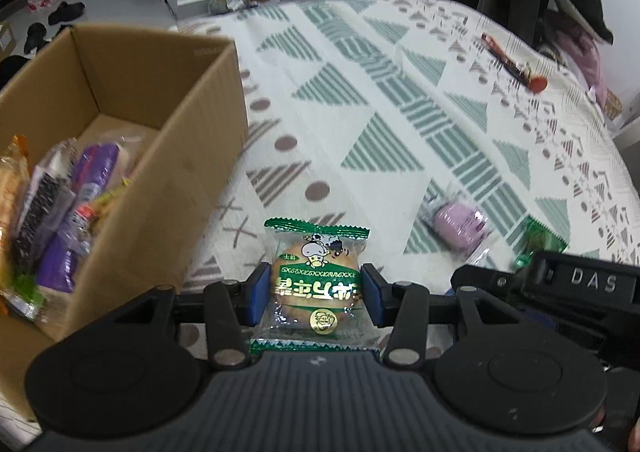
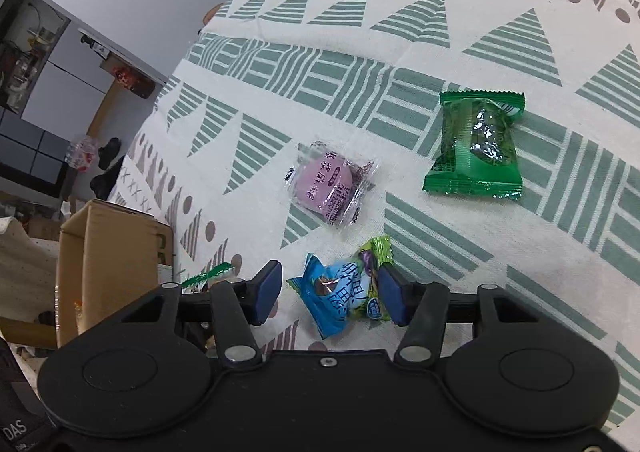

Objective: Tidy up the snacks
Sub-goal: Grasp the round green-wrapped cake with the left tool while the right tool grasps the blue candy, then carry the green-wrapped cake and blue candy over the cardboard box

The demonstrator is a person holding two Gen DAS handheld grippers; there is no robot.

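In the left wrist view my left gripper (image 1: 316, 292) is shut on a green-wrapped round cake (image 1: 316, 272) with a cow picture, its blue pads pressing both sides. An open cardboard box (image 1: 200, 156) stands just to its left and holds several snack packets (image 1: 68, 204). In the right wrist view my right gripper (image 2: 330, 294) is open low over the table. A blue and green snack packet (image 2: 340, 296) lies between its fingers; the right pad is at the packet's edge, and the left pad stands apart from it. A purple mochi packet (image 2: 332, 188) and a green packet (image 2: 474, 148) lie beyond.
The table carries a patterned tablecloth (image 1: 380, 100) in white and green. A red-brown stick-like object (image 1: 516, 64) lies at its far right. The right gripper's body (image 1: 560, 284) is close beside my left one. The box corner (image 2: 112, 244) shows at the left of the right wrist view.
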